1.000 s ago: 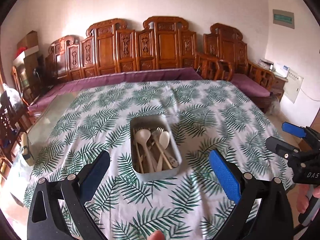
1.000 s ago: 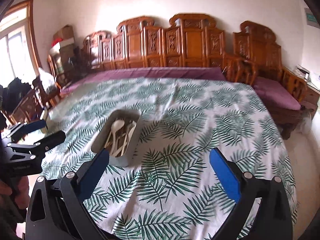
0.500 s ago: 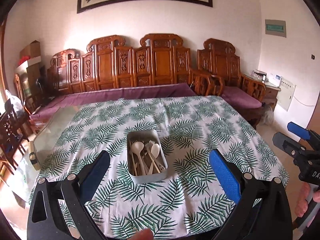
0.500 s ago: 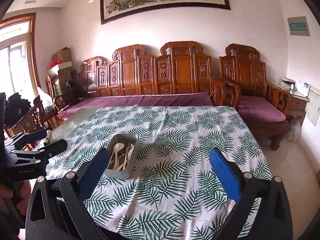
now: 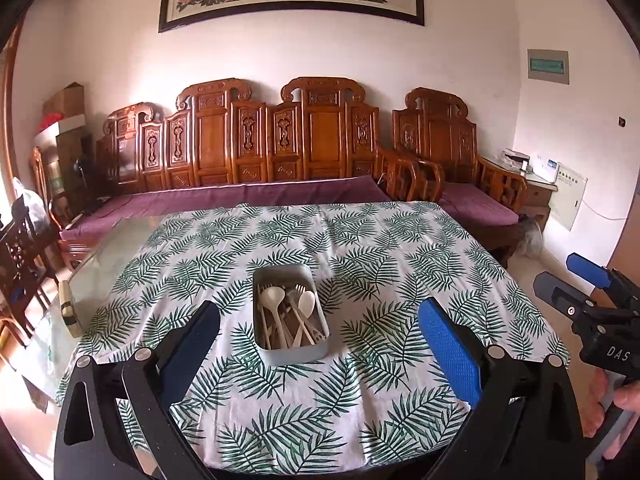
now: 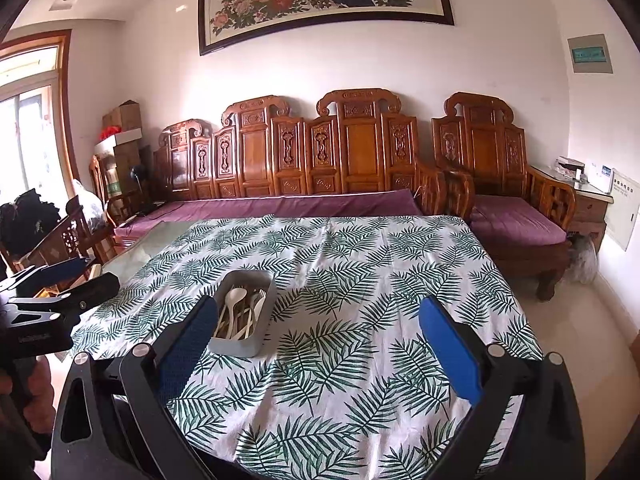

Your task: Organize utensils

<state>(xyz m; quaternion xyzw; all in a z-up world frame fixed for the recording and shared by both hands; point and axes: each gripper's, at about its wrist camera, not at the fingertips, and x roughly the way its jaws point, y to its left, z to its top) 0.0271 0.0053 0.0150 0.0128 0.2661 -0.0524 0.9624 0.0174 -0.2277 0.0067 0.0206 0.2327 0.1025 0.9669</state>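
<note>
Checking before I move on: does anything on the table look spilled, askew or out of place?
Nothing stands out. The spoons and forks all lie inside the grey box, which sits flat on the leaf-print cloth. No utensils lie loose on the cloth.

Only obstacle on the table (image 5: 400,248) is the gray tray (image 5: 290,354), mid-cloth. Open cloth all around it. Sofa (image 6: 288,204) blocks far edge, armchair (image 6: 516,220) far-right corner.

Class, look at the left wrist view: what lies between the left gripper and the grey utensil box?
Only bare leaf-print tablecloth. The left gripper is open, short of the utensil box, with nothing else between them.
</note>
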